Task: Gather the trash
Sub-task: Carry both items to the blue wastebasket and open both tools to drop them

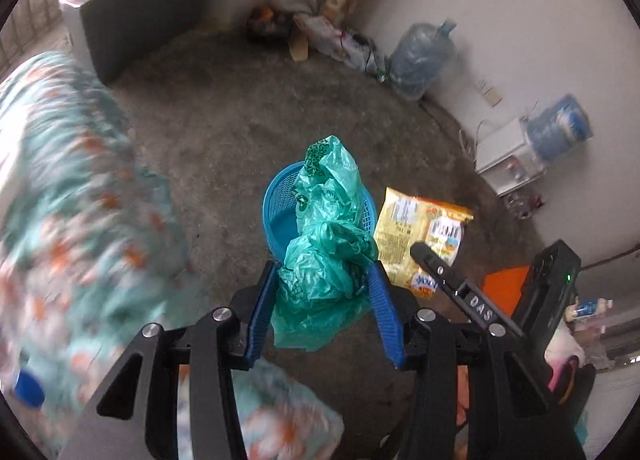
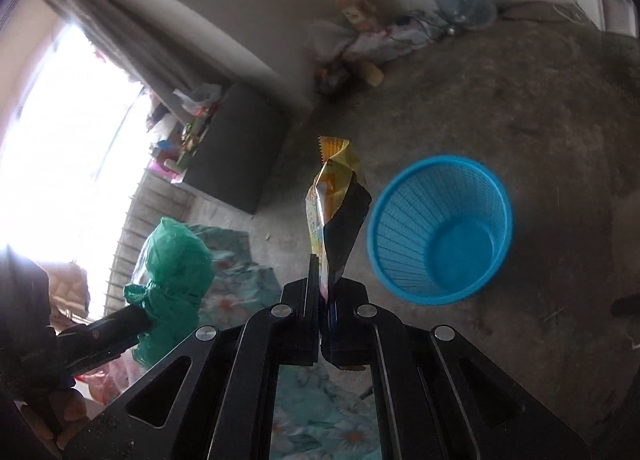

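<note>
Presently, both loads are on their way to the blue basket (image 2: 440,230): the left gripper (image 1: 324,292) clamps a green plastic bag (image 1: 328,244), the right gripper (image 2: 322,300) pinches a yellow snack wrapper (image 2: 334,196). Next — release over the rim. Only the right wrist view shows the basket empty — the left's bag hides it.

Motion-blurred floral bedding (image 1: 68,196), basket (image 1: 280,200) half-hidden

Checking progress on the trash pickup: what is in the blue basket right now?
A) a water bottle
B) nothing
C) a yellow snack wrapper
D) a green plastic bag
B: the right wrist view looks straight into the blue basket and shows only its bare bottom; the green plastic bag and yellow snack wrapper are each held in a gripper.
</note>
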Motion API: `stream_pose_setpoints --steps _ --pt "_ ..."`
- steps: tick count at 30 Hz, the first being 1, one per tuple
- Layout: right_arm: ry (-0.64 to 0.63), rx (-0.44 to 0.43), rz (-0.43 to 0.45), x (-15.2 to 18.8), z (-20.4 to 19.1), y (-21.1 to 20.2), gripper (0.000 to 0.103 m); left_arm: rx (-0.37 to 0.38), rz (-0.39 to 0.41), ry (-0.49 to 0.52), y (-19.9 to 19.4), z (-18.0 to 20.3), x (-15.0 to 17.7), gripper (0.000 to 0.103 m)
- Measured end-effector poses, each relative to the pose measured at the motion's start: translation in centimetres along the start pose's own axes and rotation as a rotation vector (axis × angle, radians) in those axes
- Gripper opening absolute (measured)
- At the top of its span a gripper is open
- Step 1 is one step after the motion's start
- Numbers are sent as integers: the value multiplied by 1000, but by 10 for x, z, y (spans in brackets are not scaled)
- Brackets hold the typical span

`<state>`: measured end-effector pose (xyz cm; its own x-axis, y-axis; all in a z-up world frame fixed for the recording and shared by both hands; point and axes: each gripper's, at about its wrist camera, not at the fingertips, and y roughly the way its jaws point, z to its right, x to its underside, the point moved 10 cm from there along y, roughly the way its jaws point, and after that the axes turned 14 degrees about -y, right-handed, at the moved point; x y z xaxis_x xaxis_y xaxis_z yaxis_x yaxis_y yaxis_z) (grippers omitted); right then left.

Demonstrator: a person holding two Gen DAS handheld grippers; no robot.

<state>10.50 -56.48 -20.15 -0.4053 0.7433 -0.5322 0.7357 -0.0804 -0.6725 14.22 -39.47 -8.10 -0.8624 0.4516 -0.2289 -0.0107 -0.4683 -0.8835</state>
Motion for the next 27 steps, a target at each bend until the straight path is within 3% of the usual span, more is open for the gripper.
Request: stream_pose_setpoints --steps 4,6,7,8,9,12,14,18,21,27 --pt "132 6 -47 0 45 40 10 -40 -111 -22 70 10 -19 46" --pt "185 -15 -67 -3 63 68 27 -55 -155 -29 101 15 -27 48" --pt "213 -19 -68 -3 75 80 43 -61 -163 -25 116 12 -36 51" --pt "233 -13 -67 -4 88 93 54 -69 -164 -28 129 12 -41 62" --pt "241 12 -80 -2 100 106 55 -83 -161 -41 141 10 -45 74" --pt "314 83 -142 14 131 130 55 -140 -139 -128 169 -10 -52 76" --pt "362 68 -129 17 138 127 55 -144 -154 -169 180 -17 -51 76" --pt "342 74 -90 19 132 113 63 -154 -133 -108 171 -34 -52 76" --pt "288 81 -79 18 116 98 64 -162 -49 -83 146 -46 -52 76" --pt "76 138 -14 0 84 84 71 -66 50 -51 71 -55 -38 76"
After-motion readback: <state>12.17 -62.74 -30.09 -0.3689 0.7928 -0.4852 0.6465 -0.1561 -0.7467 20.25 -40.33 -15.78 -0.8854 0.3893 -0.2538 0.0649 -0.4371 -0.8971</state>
